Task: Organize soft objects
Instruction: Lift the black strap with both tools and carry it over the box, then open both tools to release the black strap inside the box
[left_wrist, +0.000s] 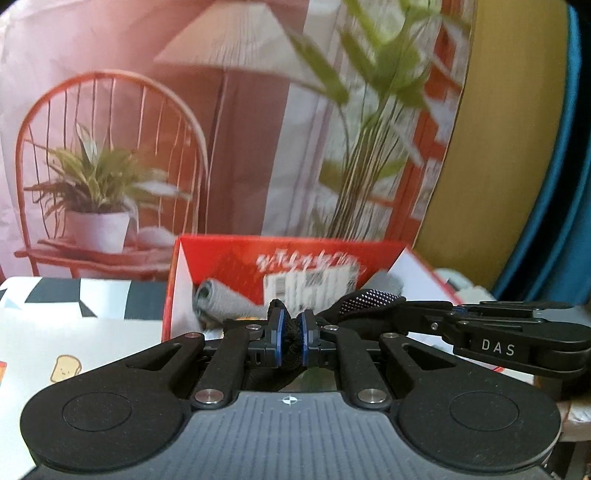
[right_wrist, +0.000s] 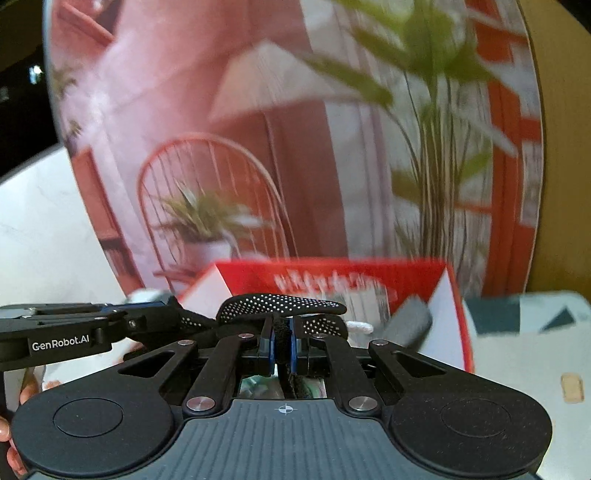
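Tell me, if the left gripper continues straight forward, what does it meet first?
Probably the open red box ahead; the left gripper, shut on a black dotted glove, points toward a rolled grey cloth inside. Depth is unclear.

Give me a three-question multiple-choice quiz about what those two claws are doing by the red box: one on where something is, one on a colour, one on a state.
1. Where is the rolled grey cloth?
A. inside the red box
B. on the patterned tabletop
C. in the left claw

2. What colour is the dotted glove held between the claws?
A. yellow
B. black with white dots
C. plain red

3. How do the left claw and the right claw stand?
A. both wide open
B. one open, one shut
C. both shut on the glove

Answers: 1 A, the roll lies against the box's inner left wall. 2 B, white dots cover its black fabric. 3 C, black fabric is pinched between each claw's blue pads.
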